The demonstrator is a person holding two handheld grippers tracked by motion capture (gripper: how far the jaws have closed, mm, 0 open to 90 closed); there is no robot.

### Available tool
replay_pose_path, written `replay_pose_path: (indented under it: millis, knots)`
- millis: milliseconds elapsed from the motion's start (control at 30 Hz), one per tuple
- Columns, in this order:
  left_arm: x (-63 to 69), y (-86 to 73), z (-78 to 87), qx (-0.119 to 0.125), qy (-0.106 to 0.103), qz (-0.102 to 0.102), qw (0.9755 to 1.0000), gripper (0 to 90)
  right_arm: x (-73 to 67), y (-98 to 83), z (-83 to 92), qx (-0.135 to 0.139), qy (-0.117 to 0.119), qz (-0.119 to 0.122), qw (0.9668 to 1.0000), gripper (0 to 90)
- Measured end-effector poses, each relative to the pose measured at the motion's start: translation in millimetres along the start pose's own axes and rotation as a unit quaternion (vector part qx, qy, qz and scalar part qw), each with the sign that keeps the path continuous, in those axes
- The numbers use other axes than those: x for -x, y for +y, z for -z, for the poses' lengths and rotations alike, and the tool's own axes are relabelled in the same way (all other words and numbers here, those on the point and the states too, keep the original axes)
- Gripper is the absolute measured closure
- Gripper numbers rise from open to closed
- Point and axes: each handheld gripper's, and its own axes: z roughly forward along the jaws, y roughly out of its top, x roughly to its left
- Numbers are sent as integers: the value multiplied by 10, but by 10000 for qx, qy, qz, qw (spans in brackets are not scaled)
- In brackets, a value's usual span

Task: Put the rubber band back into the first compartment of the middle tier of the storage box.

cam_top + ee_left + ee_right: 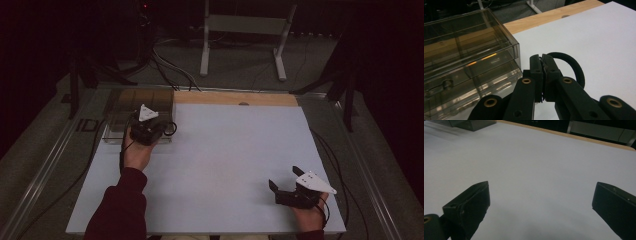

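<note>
Two closed jaws of the left gripper [542, 62] pinch a black loop [574, 66] beside the clear drawer box [469, 50]; right gripper [540, 202] gapes empty.

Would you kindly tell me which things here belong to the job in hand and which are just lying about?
In the job:
left tool, shut on the black loop
clear drawer box beside it

Just lying about:
right tool, open over the table
white stand and cables on the floor
</note>
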Motion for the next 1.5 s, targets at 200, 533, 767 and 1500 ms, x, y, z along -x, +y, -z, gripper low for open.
replay_pose_path:
  millis: [200, 533, 767, 1500]
  knots:
    - [-75, -15, 40, 16, 84, 67, 9999, 892, 8, 3, 10, 107, 164, -83, 9998, 6]
    - [-187, -39, 121, 31, 205, 123, 9997, 891, 48, -4, 25, 350, 506, -102, 9981, 6]
    - [-272, -52, 169, 6, 303, 135, 9994, 891, 26, 8, 25, 277, 450, -122, 9985, 0]
    - [-606, -135, 309, 83, 740, 560, 9956, 891, 27, 21, 78, 460, 426, -153, 9979, 0]
